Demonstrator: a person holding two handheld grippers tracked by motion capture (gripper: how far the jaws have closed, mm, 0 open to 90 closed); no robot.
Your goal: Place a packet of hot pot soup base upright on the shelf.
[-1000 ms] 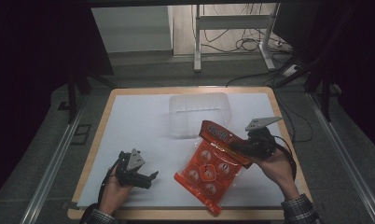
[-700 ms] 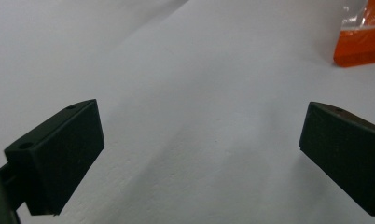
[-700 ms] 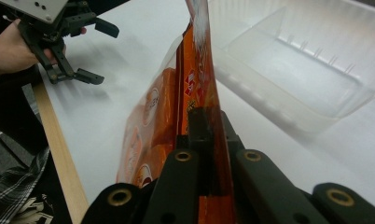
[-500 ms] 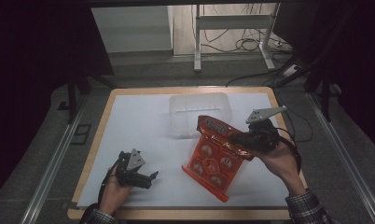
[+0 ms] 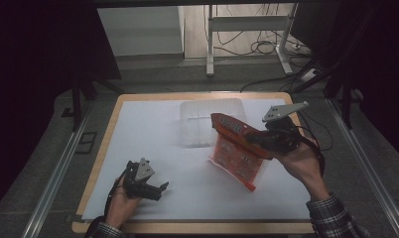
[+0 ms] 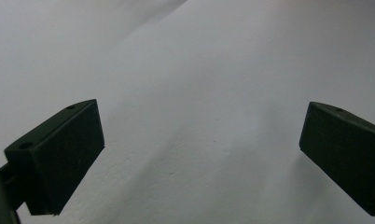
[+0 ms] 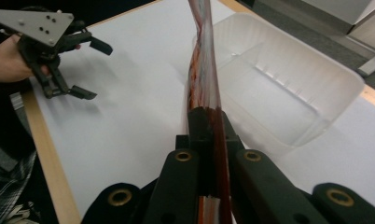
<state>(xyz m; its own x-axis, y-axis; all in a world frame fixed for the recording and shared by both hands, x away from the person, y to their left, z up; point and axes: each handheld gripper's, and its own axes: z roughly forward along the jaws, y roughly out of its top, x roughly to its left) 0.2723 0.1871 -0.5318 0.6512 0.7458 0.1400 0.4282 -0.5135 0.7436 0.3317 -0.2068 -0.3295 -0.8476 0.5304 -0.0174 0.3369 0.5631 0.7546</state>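
I can't read the print on the orange packet (image 5: 237, 151); it is flat, glossy, with round pictures on its face. My right gripper (image 5: 259, 140) is clamped on its top edge, so it hangs below the jaws, above the surface (image 5: 153, 129) beside the clear tub (image 5: 197, 124). My left gripper (image 5: 155, 191) stands wide, holding nothing.

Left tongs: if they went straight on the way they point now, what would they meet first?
Probably just the white table sheet: the open left tongs look along it, nothing between or ahead, though depth is unclear.

No legible text anywhere, the print on the orange packet (image 5: 235, 148) too blurred.
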